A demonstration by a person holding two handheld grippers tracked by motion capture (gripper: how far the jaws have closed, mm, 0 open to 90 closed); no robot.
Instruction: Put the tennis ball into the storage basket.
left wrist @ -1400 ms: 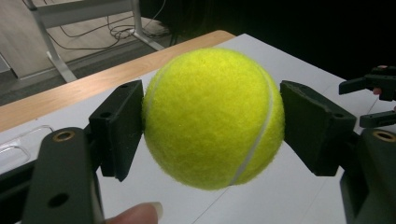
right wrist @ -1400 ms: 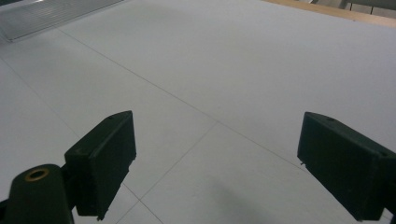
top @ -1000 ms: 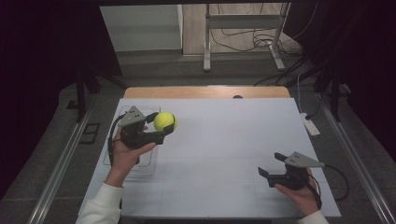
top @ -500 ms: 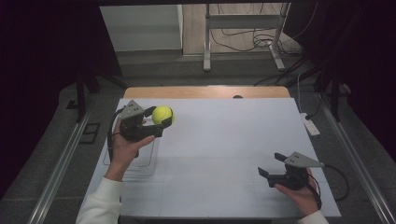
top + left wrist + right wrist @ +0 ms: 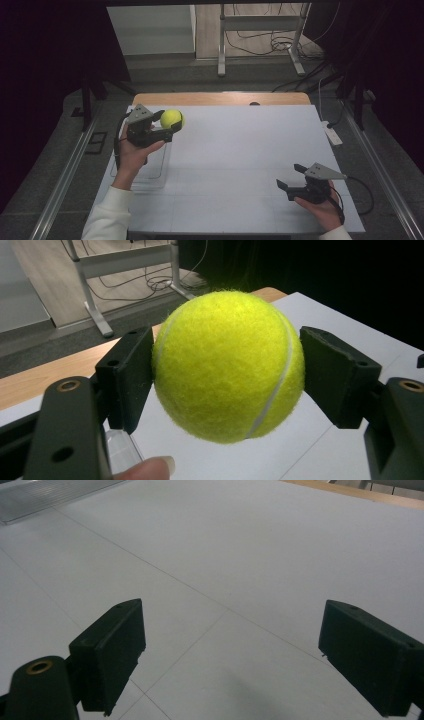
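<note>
White sheeting covers the table (image 5: 240, 165), with a strip of bare wood along its far edge and a dark room with cables and a metal stand beyond. At the left side, the person's left hand (image 5: 131, 152) holds the left gripper (image 5: 169, 126) up above the table near the far left corner, and its two black jaws are pressed against opposite sides of a yellow tennis ball (image 5: 171, 119). In the left gripper view the ball (image 5: 227, 365) sits squarely between the jaw pads, its white seam curving down the right side, and a fingertip (image 5: 145, 469) shows at the bottom edge. A clear plastic tray (image 5: 145, 170) lies on the sheet just below that hand. Well apart, near the front right corner, the right hand (image 5: 322, 207) holds the right gripper (image 5: 292, 176) low over the table, jaws spread wide with nothing between them; the right gripper view shows bare white surface (image 5: 225, 570) between the pads.
</note>
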